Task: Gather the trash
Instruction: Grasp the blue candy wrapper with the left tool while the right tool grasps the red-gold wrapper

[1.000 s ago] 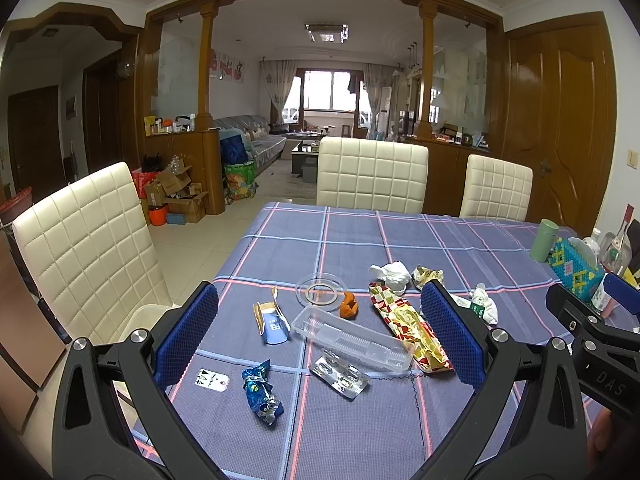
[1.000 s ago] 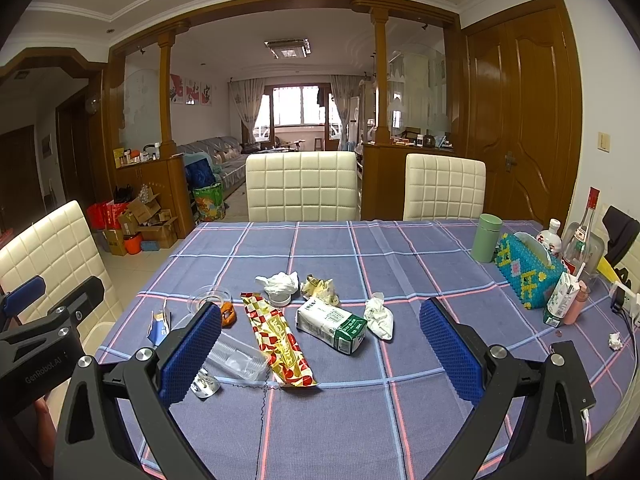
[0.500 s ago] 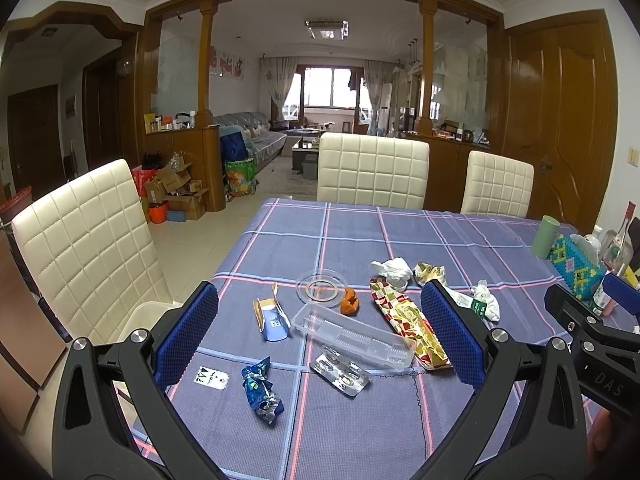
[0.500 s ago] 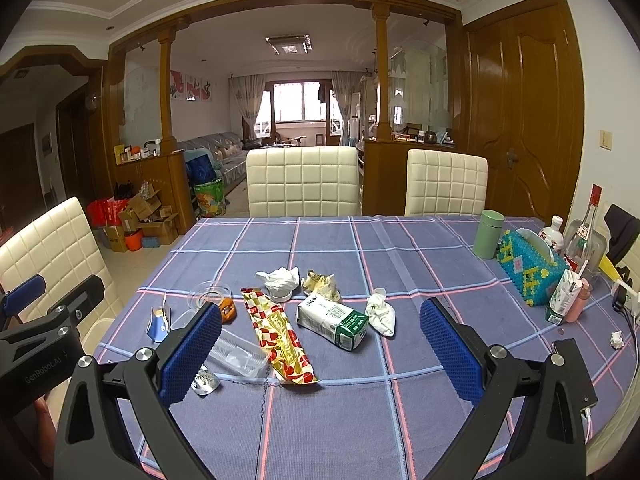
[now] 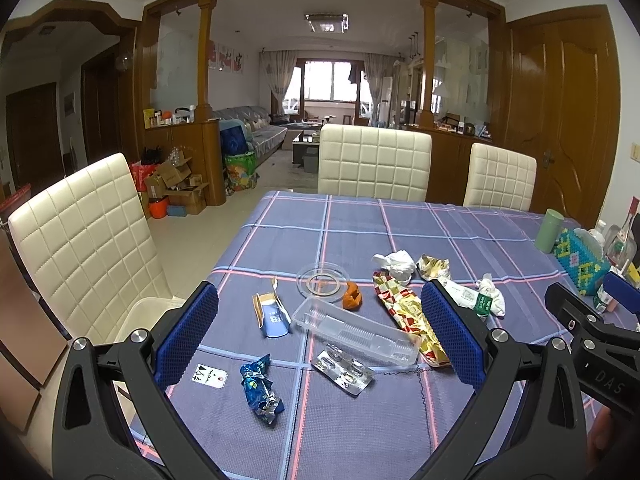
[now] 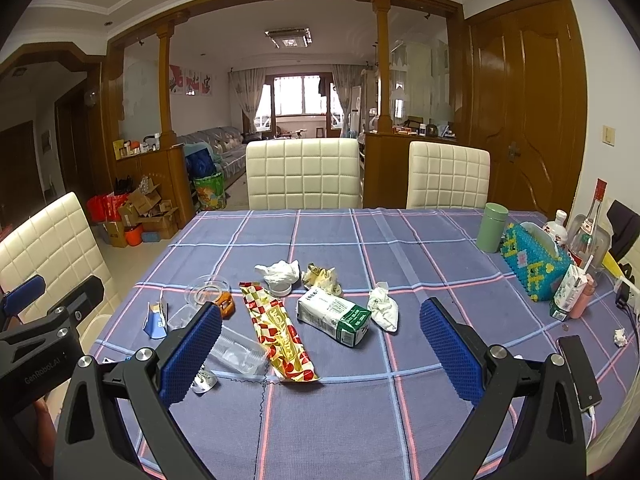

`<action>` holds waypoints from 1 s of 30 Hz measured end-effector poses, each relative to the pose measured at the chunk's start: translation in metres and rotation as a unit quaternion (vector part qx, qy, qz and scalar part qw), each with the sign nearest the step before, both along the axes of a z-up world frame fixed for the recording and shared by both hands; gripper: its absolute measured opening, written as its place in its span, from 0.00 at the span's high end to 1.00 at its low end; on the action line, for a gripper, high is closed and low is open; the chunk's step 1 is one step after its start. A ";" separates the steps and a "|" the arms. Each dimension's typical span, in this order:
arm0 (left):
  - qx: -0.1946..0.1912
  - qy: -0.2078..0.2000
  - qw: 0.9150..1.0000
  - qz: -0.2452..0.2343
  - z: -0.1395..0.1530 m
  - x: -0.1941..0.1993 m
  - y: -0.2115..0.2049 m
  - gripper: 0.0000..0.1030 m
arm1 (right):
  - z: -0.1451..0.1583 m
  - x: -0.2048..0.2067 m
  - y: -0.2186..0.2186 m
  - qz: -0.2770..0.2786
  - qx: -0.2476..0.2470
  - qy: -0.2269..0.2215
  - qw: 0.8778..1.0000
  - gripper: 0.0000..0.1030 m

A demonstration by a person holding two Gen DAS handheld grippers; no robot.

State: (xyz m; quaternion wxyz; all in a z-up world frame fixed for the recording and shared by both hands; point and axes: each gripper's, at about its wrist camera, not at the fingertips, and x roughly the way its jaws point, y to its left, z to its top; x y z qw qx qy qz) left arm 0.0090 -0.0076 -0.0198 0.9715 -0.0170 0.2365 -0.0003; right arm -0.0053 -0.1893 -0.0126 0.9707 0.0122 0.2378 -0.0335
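Trash lies scattered on the blue plaid tablecloth: a clear plastic tray, a blister pack, a crumpled blue wrapper, a small blue carton, an orange peel, a red-gold wrapper, a green-white milk carton and crumpled tissues. My left gripper is open and empty above the near left part of the table. My right gripper is open and empty above the near middle.
Cream chairs stand at the left and far side. At the right edge stand a green cup, a beaded tissue box, bottles, a drink carton and a phone.
Both grippers stay open and nearly still. The view has shifted only slightly; nothing on the table has moved.
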 end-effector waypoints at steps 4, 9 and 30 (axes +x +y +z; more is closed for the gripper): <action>0.008 0.027 1.000 0.006 -0.020 0.012 0.004 0.03 | -0.019 0.017 -0.005 0.000 0.008 0.028 1.000 0.06; 0.004 0.096 0.995 0.023 -0.063 0.033 0.021 0.03 | -0.066 0.048 -0.012 0.005 0.028 0.116 0.993 0.06; -0.007 0.229 0.973 0.026 -0.159 0.069 0.051 0.60 | -0.139 0.100 0.014 0.041 0.002 0.209 0.977 0.08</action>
